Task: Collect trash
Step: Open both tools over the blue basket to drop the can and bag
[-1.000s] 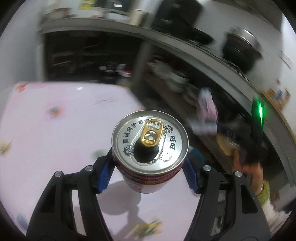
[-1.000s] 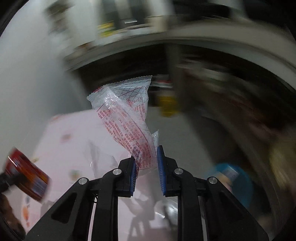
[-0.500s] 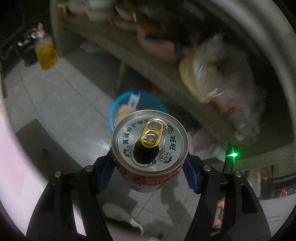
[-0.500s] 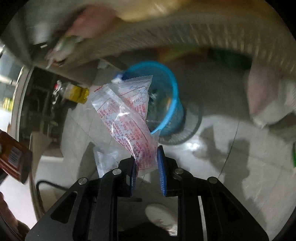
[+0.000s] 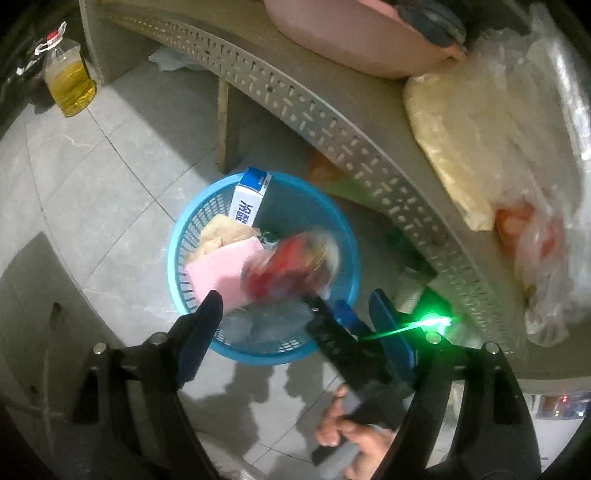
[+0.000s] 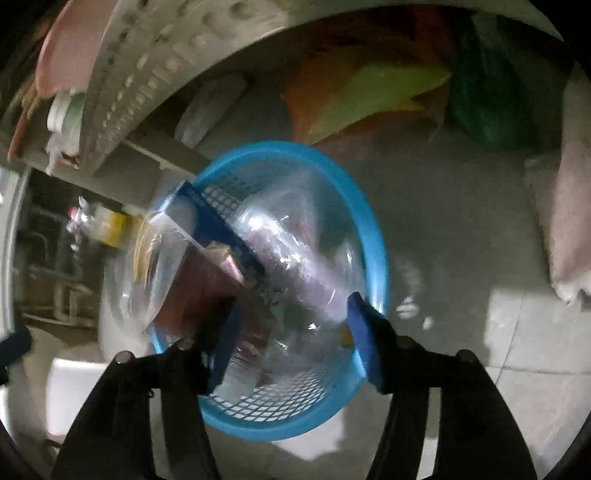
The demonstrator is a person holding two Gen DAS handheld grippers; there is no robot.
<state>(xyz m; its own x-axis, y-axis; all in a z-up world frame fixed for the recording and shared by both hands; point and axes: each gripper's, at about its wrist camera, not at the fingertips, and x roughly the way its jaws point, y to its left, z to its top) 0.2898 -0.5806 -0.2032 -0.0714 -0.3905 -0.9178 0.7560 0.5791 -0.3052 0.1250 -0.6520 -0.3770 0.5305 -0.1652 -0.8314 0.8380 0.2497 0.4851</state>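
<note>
A blue mesh trash basket stands on the tiled floor, directly under both grippers. My left gripper hangs over it with its jaws opening; the red drink can is a blur dropping free into the basket, clear of both pads. In the right wrist view the right gripper is also opening above the basket, and the clear printed plastic wrapper falls blurred below its pads. The right gripper's fingers and the hand holding it show in the left wrist view.
The basket holds a blue-white carton and pink paper. A perforated grey shelf with plastic bags and a pink basin overhangs it. An oil bottle stands on the floor at far left.
Both grippers swung off the pink table and down over the blue basket. Both jaws spread: the can left the left gripper, and the wrapper left the right one.
</note>
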